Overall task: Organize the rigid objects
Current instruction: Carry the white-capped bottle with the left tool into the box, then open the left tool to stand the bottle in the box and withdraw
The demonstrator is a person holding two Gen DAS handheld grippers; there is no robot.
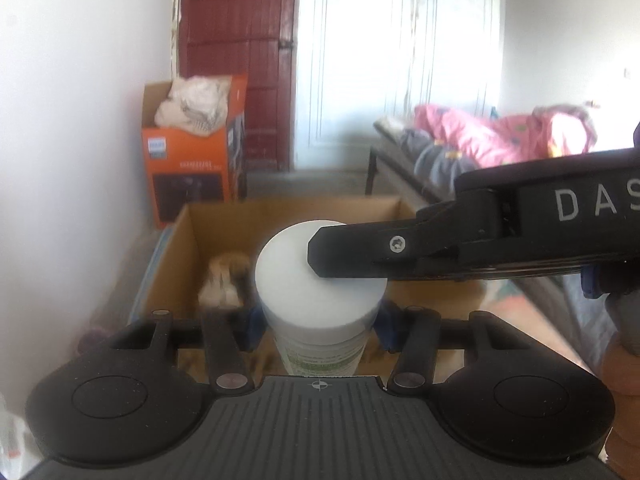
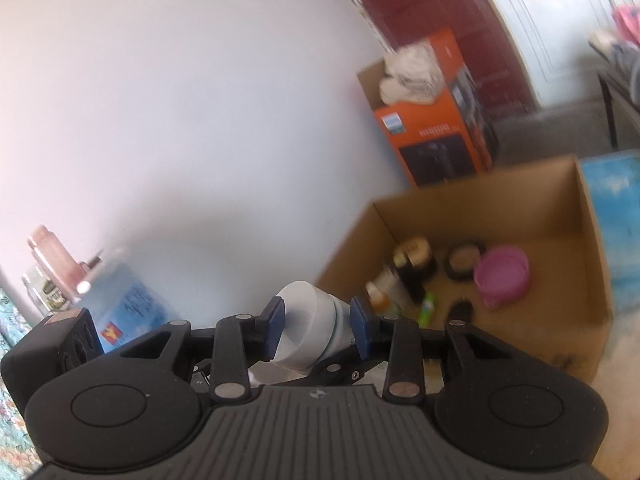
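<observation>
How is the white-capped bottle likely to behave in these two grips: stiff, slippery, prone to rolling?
The white-capped bottle looks like rigid plastic, so probably stiff under the left gripper. Its smooth cap may slip between the right gripper's fingers. Being cylindrical, it would likely roll if laid down in the cardboard box.

"DAS" on right tongs

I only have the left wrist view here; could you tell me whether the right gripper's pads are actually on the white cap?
Observer: Yes. In the right wrist view the right gripper has its blue pads on opposite sides of the white cap.
Operator: Thank you. What is in the cardboard box behind the bottle? It is blurred for me.
Observer: A pink round container lies on its floor, toward the right side.
Operator: Anything beside it?
Observer: A dark round compact, just left of the pink one.
</observation>
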